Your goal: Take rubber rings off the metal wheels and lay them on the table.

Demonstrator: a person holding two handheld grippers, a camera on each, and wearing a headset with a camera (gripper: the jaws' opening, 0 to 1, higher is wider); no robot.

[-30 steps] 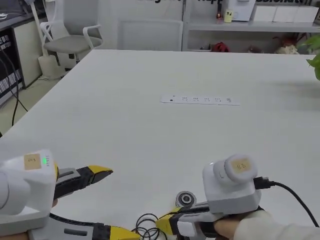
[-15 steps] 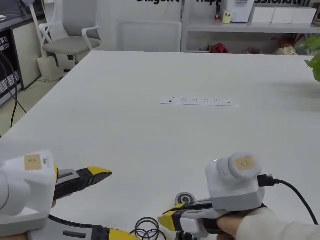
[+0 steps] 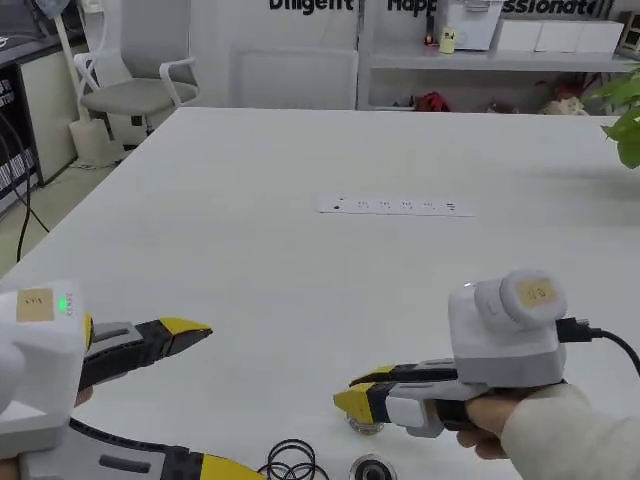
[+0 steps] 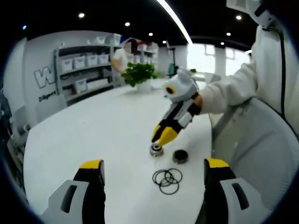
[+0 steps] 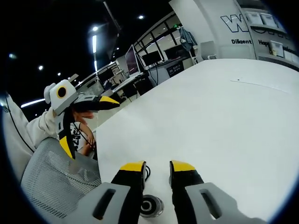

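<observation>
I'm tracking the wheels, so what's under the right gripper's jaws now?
A metal wheel sits on the table just below the right gripper. In the head view its jaws cover the wheel's far edge, so that part cannot be seen.

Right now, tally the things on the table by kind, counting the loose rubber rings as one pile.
metal wheels: 2
pile of rubber rings: 1 (rings overlap too much to count singly)
power strip: 1
Total: 4
</observation>
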